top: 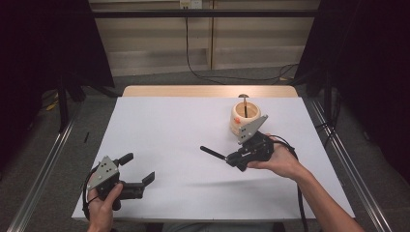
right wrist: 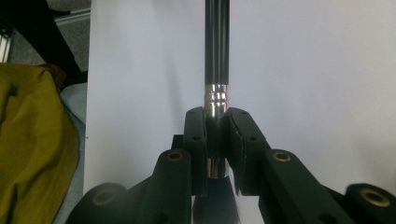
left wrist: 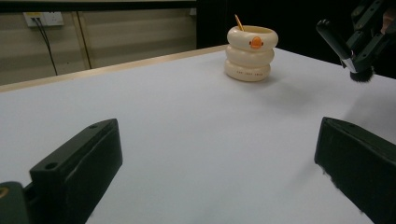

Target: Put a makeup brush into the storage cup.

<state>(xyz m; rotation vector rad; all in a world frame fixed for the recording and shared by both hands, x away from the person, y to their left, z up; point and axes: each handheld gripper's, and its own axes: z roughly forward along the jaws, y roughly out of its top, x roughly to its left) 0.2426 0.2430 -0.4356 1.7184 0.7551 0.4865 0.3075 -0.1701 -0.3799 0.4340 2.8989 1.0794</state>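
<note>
right gripper (right wrist: 217,135) clamps a black brush (top: 213,153); left gripper (top: 138,175) jaws apart; cream holder (left wrist: 251,52) lettering unreadable.

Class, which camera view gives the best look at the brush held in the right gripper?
The left gripper view: it shows the brush side-on, with dark handle, silver collar and bristles. The right gripper view shows its handle and collar clamped between the jaws. The high view shows a small dark stick jutting from the right gripper.

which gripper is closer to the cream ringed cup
Right. The right gripper, shut on a black brush, is just in front of the cream cup. The left gripper stands open, far off at the table's near left corner.
</note>
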